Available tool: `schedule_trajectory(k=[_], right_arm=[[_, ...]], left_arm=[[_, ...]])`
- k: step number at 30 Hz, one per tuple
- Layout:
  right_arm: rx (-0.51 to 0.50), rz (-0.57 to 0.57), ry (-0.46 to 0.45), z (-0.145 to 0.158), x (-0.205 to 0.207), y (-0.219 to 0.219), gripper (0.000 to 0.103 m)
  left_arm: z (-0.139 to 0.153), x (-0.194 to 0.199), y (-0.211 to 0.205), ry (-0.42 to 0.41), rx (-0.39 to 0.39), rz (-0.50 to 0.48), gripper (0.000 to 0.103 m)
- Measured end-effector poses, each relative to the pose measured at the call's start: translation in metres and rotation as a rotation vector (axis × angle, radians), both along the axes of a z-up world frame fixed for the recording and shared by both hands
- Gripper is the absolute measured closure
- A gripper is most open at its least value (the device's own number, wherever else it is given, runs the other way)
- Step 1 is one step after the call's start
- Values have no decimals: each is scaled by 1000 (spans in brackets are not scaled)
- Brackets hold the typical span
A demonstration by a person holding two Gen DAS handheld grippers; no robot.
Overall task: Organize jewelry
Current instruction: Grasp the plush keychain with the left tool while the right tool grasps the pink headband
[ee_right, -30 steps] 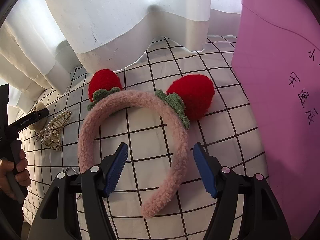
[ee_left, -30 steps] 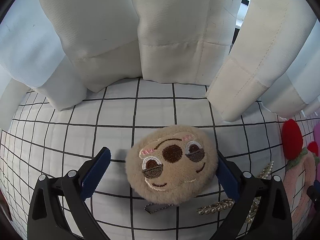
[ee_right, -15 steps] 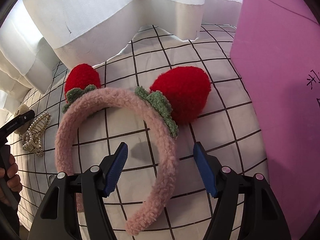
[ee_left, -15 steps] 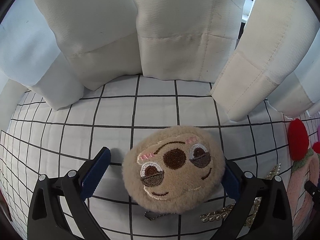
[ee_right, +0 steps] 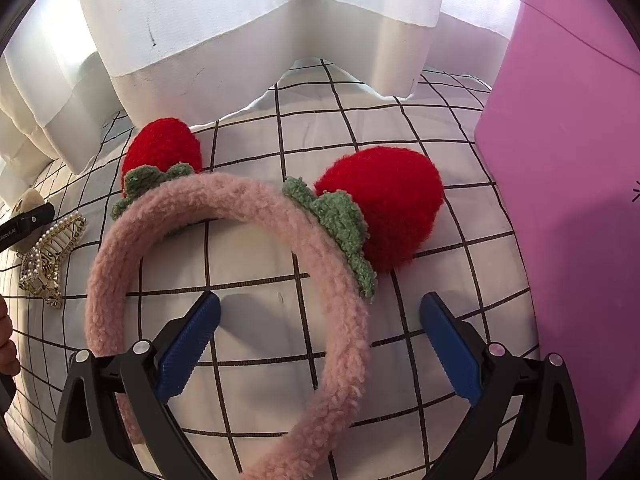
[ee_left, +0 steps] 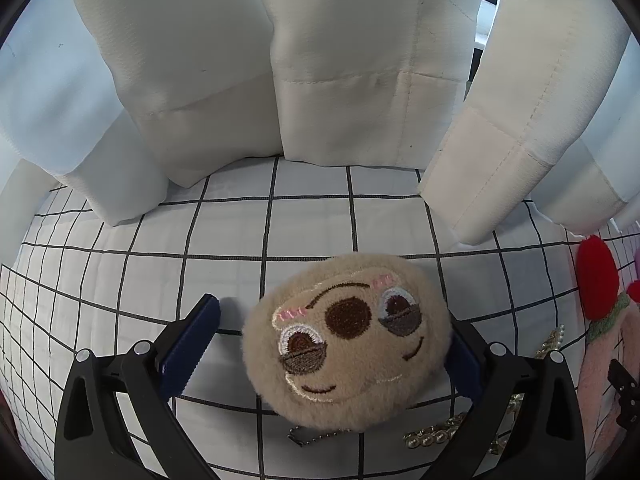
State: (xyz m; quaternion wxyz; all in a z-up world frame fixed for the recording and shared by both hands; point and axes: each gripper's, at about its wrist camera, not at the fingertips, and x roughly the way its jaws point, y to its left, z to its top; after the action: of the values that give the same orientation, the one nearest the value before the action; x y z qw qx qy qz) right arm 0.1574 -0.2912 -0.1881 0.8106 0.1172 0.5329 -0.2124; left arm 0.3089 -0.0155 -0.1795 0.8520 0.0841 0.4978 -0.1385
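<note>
A tan plush face keychain (ee_left: 347,340) lies on the checked cloth between the open jaws of my left gripper (ee_left: 326,344); its right side touches the right finger, with a gap at the left finger. Its ball chain (ee_left: 316,437) trails toward me. A pink fuzzy headband (ee_right: 276,264) with two red strawberry ears lies in the right wrist view. My right gripper (ee_right: 320,344) is open, straddling the band's right arm. A pearl hair claw (ee_right: 50,258) lies at the left, also showing in the left wrist view (ee_left: 480,428).
White curtains (ee_left: 320,60) hang at the back of the white black-grid cloth (ee_left: 240,232). A tall pink box (ee_right: 572,200) stands close on the right of the headband. The left gripper's edge (ee_right: 24,224) shows at the far left.
Both grippers moved forward. The plush now sits deeper between the left jaws, and the headband sits closer between the right jaws. Both grippers stayed open.
</note>
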Motion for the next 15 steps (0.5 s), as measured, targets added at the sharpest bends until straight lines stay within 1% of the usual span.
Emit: schedule_trajectory(k=[3, 8, 10, 13, 14, 15], right_arm=[[10, 1, 19, 1, 5, 0, 9], [20, 27, 10, 3, 11, 4, 10], [20, 33, 9, 4, 11, 7, 12], [15, 48, 5, 5, 10, 16, 23], [11, 53, 0, 6, 7, 19, 33], [6, 59, -5, 8, 8, 21, 46]], left_arm=[[0, 1, 0, 7, 0, 3, 6], [2, 2, 0, 14, 2, 10, 6], [3, 3, -1, 15, 4, 13, 7], [3, 2, -1, 19, 5, 17, 8], [3, 1, -1, 18, 5, 16, 9], [3, 0, -2, 17, 3, 14, 10]])
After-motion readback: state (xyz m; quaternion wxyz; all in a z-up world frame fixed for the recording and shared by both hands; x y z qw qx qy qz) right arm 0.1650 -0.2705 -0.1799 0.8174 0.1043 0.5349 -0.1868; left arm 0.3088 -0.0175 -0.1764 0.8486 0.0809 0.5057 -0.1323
